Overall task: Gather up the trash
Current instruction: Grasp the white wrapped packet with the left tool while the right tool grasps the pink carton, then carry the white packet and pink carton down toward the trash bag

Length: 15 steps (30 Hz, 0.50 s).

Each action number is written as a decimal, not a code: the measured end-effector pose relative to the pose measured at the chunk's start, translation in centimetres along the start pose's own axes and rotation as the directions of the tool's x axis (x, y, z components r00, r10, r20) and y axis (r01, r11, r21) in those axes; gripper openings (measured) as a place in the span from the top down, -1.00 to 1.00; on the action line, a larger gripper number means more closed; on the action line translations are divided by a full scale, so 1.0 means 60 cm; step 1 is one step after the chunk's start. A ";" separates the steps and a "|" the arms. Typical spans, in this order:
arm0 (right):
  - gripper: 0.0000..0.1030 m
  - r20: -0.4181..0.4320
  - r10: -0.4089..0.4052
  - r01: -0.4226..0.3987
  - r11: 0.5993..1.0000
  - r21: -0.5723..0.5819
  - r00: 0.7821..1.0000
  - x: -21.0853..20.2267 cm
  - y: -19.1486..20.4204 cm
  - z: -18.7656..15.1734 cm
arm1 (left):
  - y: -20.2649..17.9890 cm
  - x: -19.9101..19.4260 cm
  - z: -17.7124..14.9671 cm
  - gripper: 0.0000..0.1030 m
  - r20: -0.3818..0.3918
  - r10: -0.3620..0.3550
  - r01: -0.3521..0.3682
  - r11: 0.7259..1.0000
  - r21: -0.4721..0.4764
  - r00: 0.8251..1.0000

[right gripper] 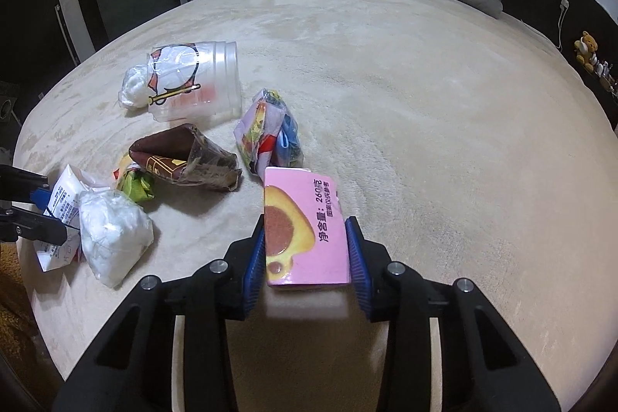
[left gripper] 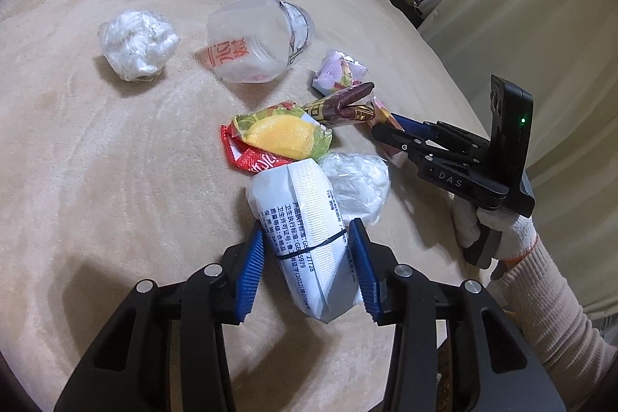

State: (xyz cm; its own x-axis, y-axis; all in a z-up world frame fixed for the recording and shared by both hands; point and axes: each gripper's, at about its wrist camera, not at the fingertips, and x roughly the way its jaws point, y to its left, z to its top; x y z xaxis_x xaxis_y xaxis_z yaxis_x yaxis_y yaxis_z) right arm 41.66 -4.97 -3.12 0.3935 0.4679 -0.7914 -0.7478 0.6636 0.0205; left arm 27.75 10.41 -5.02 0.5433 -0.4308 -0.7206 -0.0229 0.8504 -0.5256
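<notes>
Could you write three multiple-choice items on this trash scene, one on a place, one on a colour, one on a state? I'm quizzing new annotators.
1. Where does the clear plastic cup lie?
A. on its side on the beige bed cover
B. upright on a white table
C. inside a bin

2. What colour is the carton in the right hand-held gripper?
A. green
B. pink
C. black

3. What is the state of the left hand-held gripper?
A. hanging empty in the air
B. closed on the cup
C. closed on the white printed packet

Answers: 1 A, its open mouth faces sideways on the cover; 2 B, the pink face shows between the pads; 3 C, both blue pads press the packet's sides.
</notes>
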 end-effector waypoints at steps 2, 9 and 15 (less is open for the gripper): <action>0.24 0.011 0.000 0.000 1.000 0.000 1.000 -0.011 0.006 -0.004 | -0.002 -0.005 -0.001 0.19 0.017 0.005 -0.005 1.000 0.007 1.000; 0.25 0.052 -0.003 0.001 1.000 0.030 0.999 -0.059 0.024 -0.017 | -0.010 -0.041 -0.019 0.19 0.073 -0.001 0.000 1.000 0.007 0.997; 0.25 0.090 -0.019 0.013 0.998 0.061 0.996 -0.110 0.044 -0.038 | -0.023 -0.077 -0.043 0.20 0.129 -0.019 0.019 1.000 0.000 0.991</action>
State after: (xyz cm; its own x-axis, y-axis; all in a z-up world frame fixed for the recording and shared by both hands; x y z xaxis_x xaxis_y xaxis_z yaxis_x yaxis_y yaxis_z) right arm 35.89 -7.65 0.73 0.4542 0.5059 -0.7334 -0.7086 0.7040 0.0468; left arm 23.12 10.45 -2.14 0.6473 -0.4046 -0.6460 -0.0122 0.8419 -0.5395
